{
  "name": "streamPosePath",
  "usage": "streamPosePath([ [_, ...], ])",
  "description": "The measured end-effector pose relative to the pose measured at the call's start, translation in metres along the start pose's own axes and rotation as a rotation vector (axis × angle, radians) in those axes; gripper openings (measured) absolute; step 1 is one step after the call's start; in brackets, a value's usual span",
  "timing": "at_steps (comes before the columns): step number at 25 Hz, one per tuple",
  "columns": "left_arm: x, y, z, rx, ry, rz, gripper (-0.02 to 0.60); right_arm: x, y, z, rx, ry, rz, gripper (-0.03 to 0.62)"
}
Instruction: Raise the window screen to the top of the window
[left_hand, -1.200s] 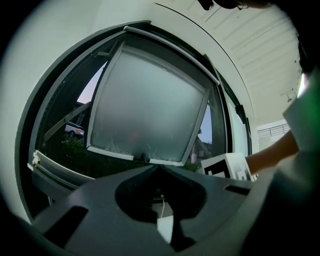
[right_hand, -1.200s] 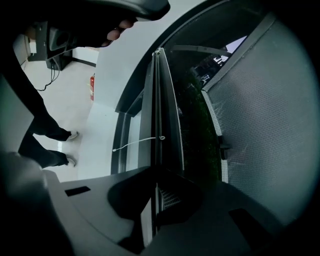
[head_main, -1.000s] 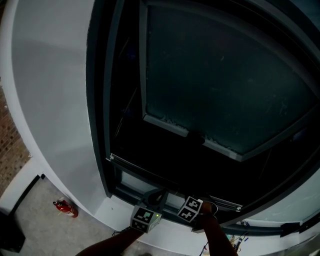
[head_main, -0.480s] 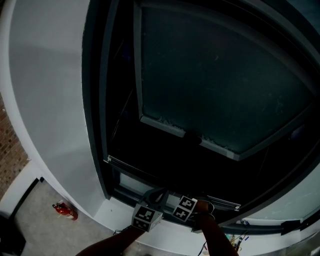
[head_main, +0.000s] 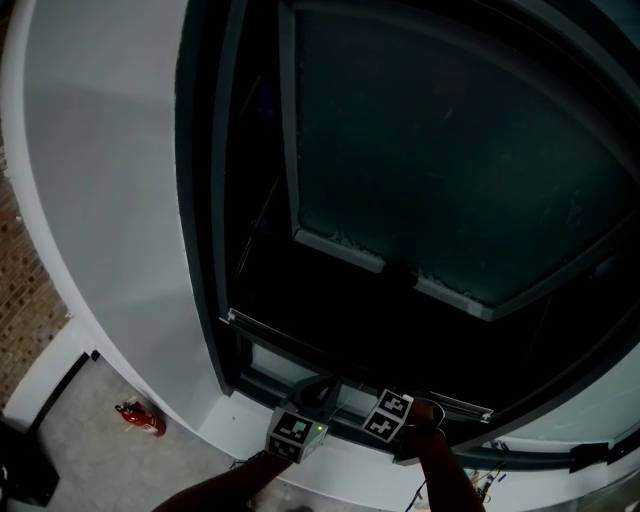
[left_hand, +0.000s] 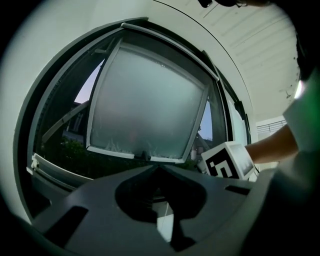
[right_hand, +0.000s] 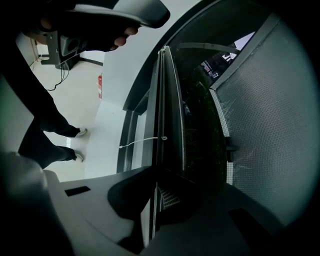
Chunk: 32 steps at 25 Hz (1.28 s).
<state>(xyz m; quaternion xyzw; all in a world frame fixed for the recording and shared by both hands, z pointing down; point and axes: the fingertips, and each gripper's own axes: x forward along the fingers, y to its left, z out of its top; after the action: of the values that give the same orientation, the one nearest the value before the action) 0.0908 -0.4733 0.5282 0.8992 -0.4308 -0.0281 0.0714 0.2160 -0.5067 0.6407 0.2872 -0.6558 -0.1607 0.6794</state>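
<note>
The dark-framed window (head_main: 205, 230) fills the head view. A pale meshed panel (head_main: 450, 150) sits high in it, a small handle (head_main: 398, 272) on its bottom edge. Low down, a thin light rail (head_main: 300, 345) of the screen crosses just above the sill. In the right gripper view this rail (right_hand: 161, 100), with a strip of mesh (right_hand: 167, 200), runs into my right gripper (right_hand: 154, 172), which is shut on it. A white cord with a ring (right_hand: 162, 138) hangs from the rail. My left gripper (left_hand: 158, 167) is level beside it, shut and empty, and faces the panel (left_hand: 150, 105).
A white wall (head_main: 110, 200) borders the window on the left, with brick (head_main: 25, 270) beyond. A red extinguisher (head_main: 140, 417) lies on the floor below. Cables (head_main: 490, 480) hang at lower right. A person's legs (right_hand: 50, 135) and a stand (right_hand: 65, 50) show in the right gripper view.
Only the head view swayed a little to the left and back. Both grippers stay at the sill, and the panel and rail have not moved.
</note>
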Motion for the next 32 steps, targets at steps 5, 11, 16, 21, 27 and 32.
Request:
streamPosePath([
  [5,0.000,0.000,-0.003,0.003,0.010,-0.004,0.000,-0.001,0.001,-0.001,-0.016,-0.011,-0.011,0.020],
  [11,0.002,0.000,-0.004,-0.005,0.008,-0.001,0.000,-0.001,0.003,-0.001,-0.058,0.000,0.014,0.020],
  [16,0.007,-0.002,-0.008,-0.017,0.004,-0.006,0.000,0.002,0.003,0.001,-0.055,-0.002,-0.018,0.020],
  [21,0.004,-0.008,-0.014,-0.024,0.012,-0.016,0.002,0.003,0.007,-0.001,-0.056,0.013,-0.055,0.020],
  [27,-0.007,-0.006,-0.018,-0.019,0.016,-0.004,0.000,0.004,0.005,0.000,-0.021,-0.001,-0.063,0.020],
  [32,-0.020,-0.004,-0.020,-0.002,0.029,0.003,0.000,0.001,0.005,-0.002,-0.012,0.004,-0.050,0.020],
])
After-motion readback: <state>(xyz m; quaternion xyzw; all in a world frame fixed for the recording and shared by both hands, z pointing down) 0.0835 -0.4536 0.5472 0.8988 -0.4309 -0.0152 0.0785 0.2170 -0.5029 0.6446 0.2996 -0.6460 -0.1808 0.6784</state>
